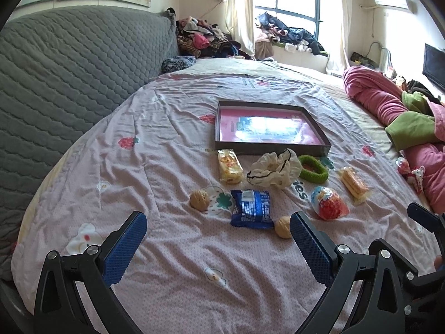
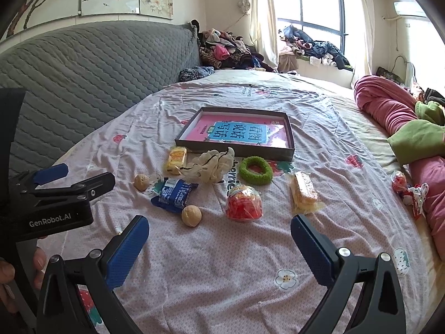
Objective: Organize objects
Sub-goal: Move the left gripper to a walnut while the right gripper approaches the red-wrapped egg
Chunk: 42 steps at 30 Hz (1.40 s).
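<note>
Nothing is gripped yet: the left gripper (image 1: 218, 226) and right gripper (image 2: 219, 229) are held spread wide and empty. The snacks, walnuts and hair ties lie scattered just before the shallow box (image 2: 289, 154). A first pick is judged next, probably the near walnut (image 2: 191, 215).

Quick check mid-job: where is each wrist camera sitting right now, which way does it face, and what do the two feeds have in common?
Left wrist: on the left tool, angled down over the bed toward the shallow box; its open blue pads show, right tool at the edge.
Right wrist: on the right tool, same heading; open pads, left tool and a hand show.
Shared: box, blue snack packet, green scrunchie, two walnuts.
</note>
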Tool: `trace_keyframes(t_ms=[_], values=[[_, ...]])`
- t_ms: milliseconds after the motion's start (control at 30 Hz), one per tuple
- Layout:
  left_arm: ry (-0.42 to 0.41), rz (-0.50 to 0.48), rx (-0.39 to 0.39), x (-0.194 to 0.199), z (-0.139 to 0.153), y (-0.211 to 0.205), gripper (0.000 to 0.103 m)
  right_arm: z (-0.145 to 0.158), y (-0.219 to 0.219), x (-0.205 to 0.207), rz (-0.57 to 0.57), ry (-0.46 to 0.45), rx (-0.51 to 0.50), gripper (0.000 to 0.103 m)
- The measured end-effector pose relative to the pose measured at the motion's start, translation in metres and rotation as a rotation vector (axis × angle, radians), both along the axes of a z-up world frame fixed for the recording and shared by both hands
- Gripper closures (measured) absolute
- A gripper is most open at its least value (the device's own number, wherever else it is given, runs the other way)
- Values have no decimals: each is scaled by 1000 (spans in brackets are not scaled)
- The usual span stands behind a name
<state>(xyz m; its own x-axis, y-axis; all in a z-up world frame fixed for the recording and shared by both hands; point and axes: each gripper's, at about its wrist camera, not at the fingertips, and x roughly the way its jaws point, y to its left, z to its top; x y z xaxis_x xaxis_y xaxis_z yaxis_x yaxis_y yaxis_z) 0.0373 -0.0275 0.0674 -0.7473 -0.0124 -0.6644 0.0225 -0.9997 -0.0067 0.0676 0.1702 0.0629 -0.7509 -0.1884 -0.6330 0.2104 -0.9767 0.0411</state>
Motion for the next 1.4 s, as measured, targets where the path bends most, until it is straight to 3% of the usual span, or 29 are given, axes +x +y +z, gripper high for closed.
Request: trace_keyframes(t_ms=[833,1067,1400], values=[[11,-16,-2,-48,29,-17,1,26,-4,-44,-38,6,28,0],[-15,-3,-6,-64,20,-21,1,21,-3,-55,-39,-3,26,0],[-63,-10,-13,-77,-12,-18,1,-7,-6,-68,-35,-51,47,0]])
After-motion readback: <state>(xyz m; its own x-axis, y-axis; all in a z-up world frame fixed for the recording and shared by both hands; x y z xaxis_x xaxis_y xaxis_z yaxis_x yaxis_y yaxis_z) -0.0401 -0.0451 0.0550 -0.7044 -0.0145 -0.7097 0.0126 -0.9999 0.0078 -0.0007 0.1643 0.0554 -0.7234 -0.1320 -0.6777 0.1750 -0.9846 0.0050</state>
